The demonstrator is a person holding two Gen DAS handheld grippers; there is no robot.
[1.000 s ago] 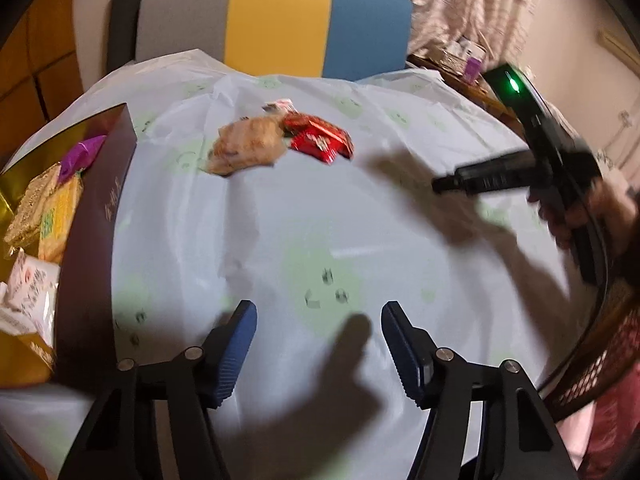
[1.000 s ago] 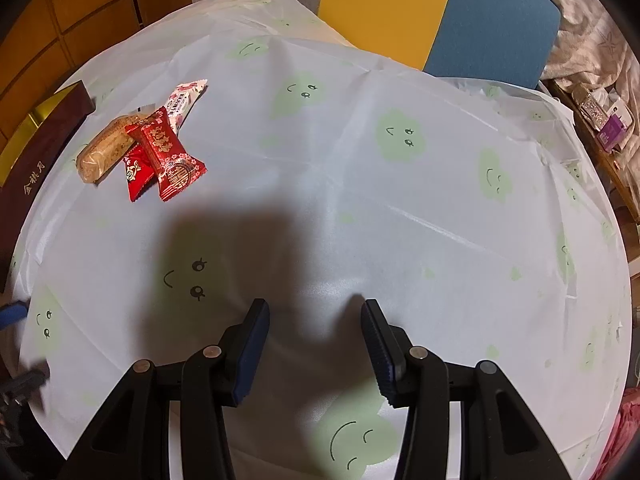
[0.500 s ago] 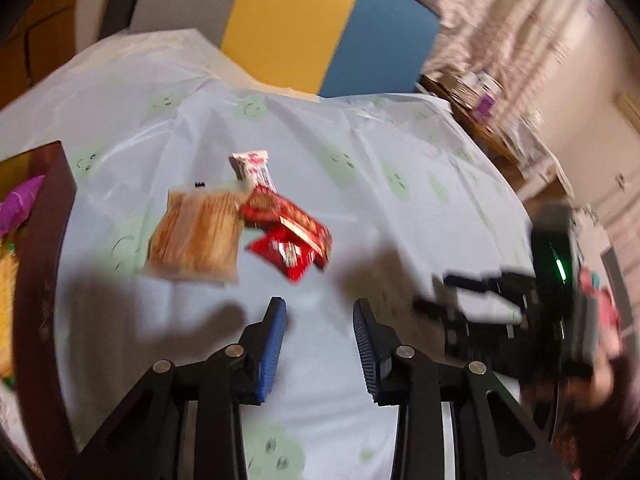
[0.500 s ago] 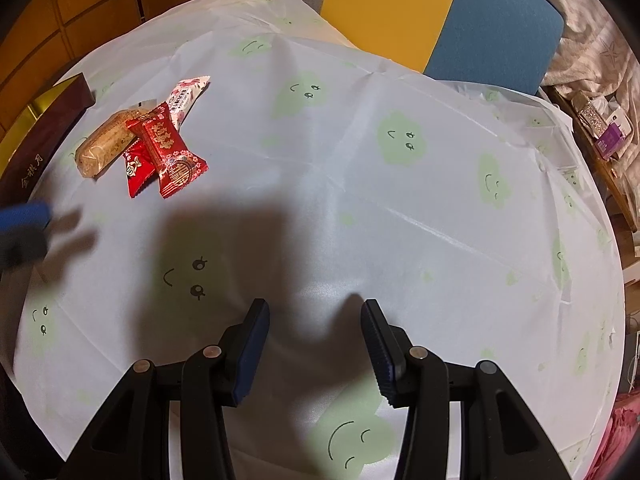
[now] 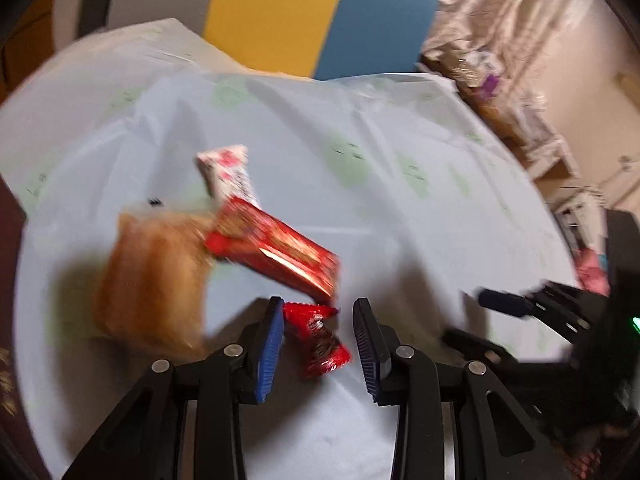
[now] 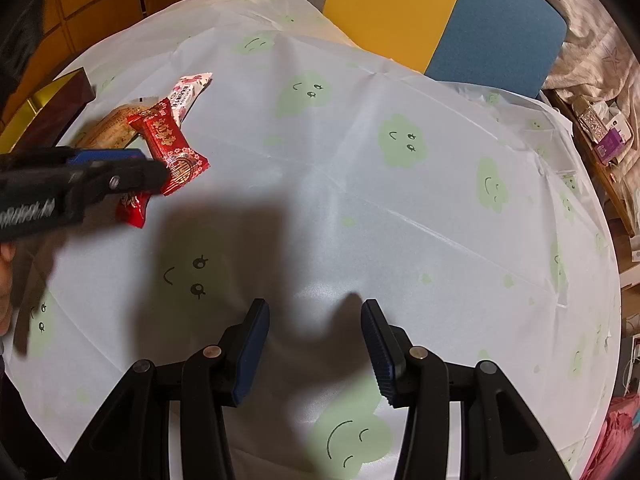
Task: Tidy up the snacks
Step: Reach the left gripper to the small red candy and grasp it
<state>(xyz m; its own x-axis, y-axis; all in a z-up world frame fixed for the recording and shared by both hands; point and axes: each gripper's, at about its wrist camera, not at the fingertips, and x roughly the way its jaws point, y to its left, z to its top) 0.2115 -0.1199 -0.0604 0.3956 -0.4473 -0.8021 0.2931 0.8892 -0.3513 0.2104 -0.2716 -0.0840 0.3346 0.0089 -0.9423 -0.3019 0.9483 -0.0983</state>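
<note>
Peering through my left wrist feed, I get smear: the whole picture is motion-blurred, so print on the wrappers is unreadable there. My left gripper (image 5: pixel 318 338) has its jaws parted around the small red snack packet (image 5: pixel 320 342), blue pads on either side with a gap on each, so nothing is clamped. That packet lies on the pale tablecloth (image 5: pixel 400 240) with its long axis running away from me, roughly along the fingers; its far end slips under the long red wrapper (image 5: pixel 276 250).

From my right wrist feed, the left gripper (image 6: pixel 138 174) comes in from the left edge and covers the middle of that small red snack packet (image 6: pixel 132 208), leaving only its near end showing. The long red wrapper (image 6: pixel 170 146) points diagonally, far end up-left, near end down-right. Behind it, the white-and-pink bar (image 6: pixel 188 92) angles toward the upper right, and the tan pastry pack (image 6: pixel 110 130) is largely hidden by the red wrapper and the gripper. A dark box with a gold lining (image 6: pixel 60 98) is cut off at the left border.

My right gripper (image 6: pixel 314 340) hangs over bare tablecloth (image 6: pixel 360 200), jaws wide and holding nothing, well apart from the snacks. A yellow and blue chair back (image 6: pixel 440 12) stands past the table's far edge.
</note>
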